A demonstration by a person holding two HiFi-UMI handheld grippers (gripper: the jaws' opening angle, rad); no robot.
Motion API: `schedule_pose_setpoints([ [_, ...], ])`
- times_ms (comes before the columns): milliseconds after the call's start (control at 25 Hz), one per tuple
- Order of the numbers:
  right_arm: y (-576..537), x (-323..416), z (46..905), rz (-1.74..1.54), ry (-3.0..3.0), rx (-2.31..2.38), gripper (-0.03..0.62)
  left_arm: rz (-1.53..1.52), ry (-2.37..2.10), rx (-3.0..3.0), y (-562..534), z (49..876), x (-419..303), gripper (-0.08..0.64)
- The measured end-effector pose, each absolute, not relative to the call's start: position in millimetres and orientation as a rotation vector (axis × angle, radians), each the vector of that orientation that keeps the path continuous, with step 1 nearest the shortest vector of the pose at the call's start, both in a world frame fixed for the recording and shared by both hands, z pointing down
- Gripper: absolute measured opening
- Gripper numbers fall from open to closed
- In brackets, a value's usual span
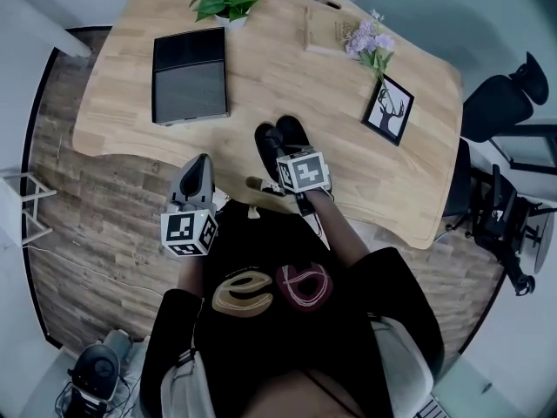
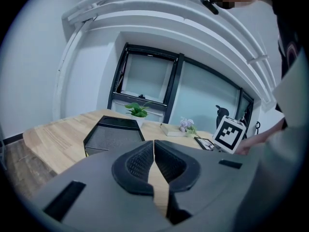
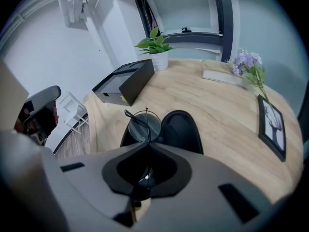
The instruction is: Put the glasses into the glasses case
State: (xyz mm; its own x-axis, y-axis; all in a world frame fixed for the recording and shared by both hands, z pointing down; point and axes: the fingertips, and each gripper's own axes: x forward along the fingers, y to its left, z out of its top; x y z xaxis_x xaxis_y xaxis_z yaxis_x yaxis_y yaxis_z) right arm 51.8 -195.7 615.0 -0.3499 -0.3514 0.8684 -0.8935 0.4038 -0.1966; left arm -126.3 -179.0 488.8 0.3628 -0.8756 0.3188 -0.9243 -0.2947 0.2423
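The right tongs (image 3: 147,143) are shut tight on the glasses (image 3: 146,124). One round lens and a thin arm of the glasses stick out past the tips. The tongs point down at the open black case (image 3: 180,129), and the glasses are right over it. They may be touching the inside of the case, but I can't be sure from here. The case lies on the wooden table (image 3: 217,105), close to the edge near the person.

The left tongs (image 2: 154,141) are closed too, with nothing in them. They are held off to the side, by the table's edge, apart from the case.

Farther back on the table there is a black box (image 3: 126,81) and a green plant (image 3: 155,45) in a white pot. On the other side are a flat book (image 3: 219,75), some purple flowers (image 3: 247,62), and a picture in a black frame (image 3: 271,124).
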Motion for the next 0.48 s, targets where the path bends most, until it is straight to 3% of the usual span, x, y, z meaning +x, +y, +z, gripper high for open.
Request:
schedule_pose_setpoints([
  [480, -199, 43, 632, 0.941, -1.852, 1.012, 0.014, 0.185, -1.649, 2.174, -176, 493, -148, 0.021],
])
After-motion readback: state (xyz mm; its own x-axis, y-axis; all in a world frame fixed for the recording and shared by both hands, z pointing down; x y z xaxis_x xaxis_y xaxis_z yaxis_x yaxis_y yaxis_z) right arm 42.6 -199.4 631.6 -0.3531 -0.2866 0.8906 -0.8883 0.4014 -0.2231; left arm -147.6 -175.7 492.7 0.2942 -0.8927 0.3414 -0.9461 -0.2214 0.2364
